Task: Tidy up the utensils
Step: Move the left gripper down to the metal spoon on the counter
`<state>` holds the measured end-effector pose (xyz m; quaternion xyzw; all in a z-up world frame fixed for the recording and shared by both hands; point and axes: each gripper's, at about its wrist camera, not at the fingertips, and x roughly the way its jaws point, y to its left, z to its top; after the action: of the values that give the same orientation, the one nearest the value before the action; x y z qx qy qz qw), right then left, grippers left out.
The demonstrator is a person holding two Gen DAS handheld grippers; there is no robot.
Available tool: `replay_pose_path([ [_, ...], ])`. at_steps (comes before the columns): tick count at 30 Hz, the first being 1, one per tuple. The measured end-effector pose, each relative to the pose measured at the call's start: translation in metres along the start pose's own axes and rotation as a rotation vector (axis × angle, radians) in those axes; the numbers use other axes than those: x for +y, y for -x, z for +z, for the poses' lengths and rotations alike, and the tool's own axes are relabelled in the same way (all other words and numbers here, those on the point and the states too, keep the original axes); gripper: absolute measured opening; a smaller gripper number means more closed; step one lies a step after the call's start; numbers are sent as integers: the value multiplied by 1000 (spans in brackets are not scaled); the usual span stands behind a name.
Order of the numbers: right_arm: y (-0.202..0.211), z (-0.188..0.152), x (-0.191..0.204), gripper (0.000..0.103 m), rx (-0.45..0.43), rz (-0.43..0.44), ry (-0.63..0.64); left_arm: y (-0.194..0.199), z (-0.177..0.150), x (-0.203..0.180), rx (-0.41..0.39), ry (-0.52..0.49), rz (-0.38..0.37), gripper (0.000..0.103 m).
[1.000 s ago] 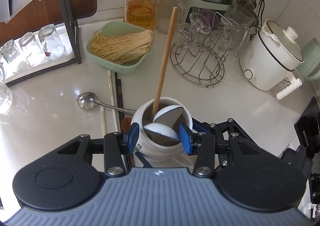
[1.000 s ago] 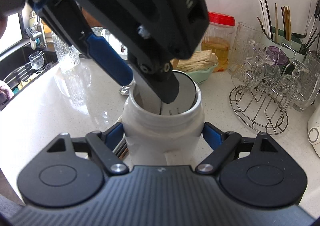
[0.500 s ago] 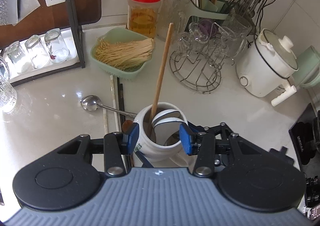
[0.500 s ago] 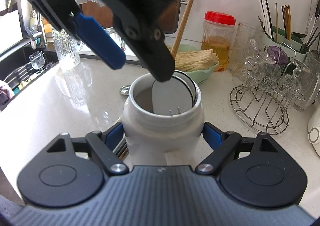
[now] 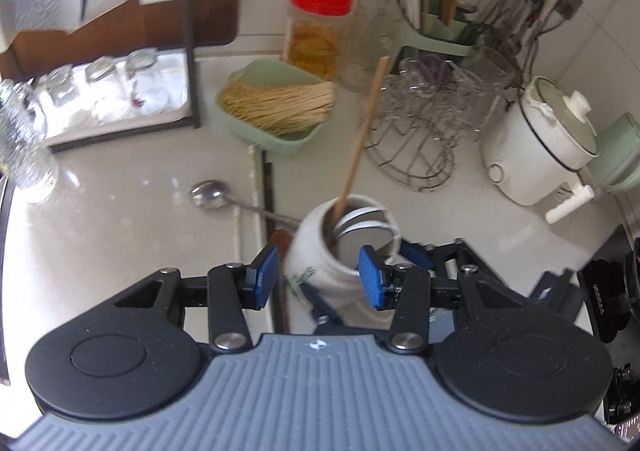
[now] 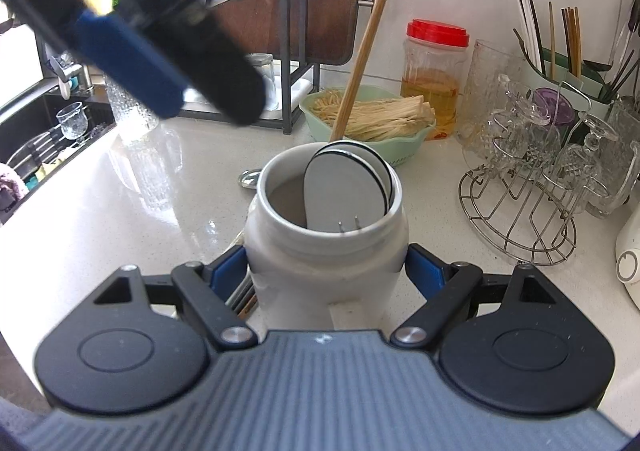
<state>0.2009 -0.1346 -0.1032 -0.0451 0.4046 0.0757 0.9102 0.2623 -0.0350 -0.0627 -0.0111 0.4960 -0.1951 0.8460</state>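
1. Steel spoon (image 5: pixel 208 193) lies loose on the counter (image 5: pixel 100 235) at about ten o'clock from the jar, one piece not yet put away. Beside it run pale and dark sticks, likely chopsticks (image 5: pixel 264 187); count unclear.
2. Left gripper (image 5: pixel 316 277) hangs above the jar with its jaws spread and nothing between them. My guess: its load is delivered.
3. White jar (image 6: pixel 326 247) stands mid-counter as the collecting pot. It holds one wooden stick (image 6: pixel 366 47), leaning toward one o'clock against the rim, and two flat white spoon heads (image 6: pixel 346 189) stacked at the right side.
4. Right gripper (image 6: pixel 326 275) clamps the jar on both sides, probably to steady it during drops.
5. Wire rack (image 6: pixel 524 219) at three o'clock carries several glasses, out of play.
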Motion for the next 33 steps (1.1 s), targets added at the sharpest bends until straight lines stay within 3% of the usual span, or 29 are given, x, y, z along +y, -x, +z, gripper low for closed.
replay_pose_path([
  [9,8,-3,-6,88,31,-33,-15,-8,-14,46,-10,131,-9,50],
  [17,16,-5,-11,88,81,-61,-36,-47,-16,97,34,276,-1,51],
  [22,18,-5,-11,88,96,-71,-42,-74,-10,126,35,380,2,60],
  [33,19,-5,-7,88,98,-110,-74,-137,16,133,-16,449,40,64],
])
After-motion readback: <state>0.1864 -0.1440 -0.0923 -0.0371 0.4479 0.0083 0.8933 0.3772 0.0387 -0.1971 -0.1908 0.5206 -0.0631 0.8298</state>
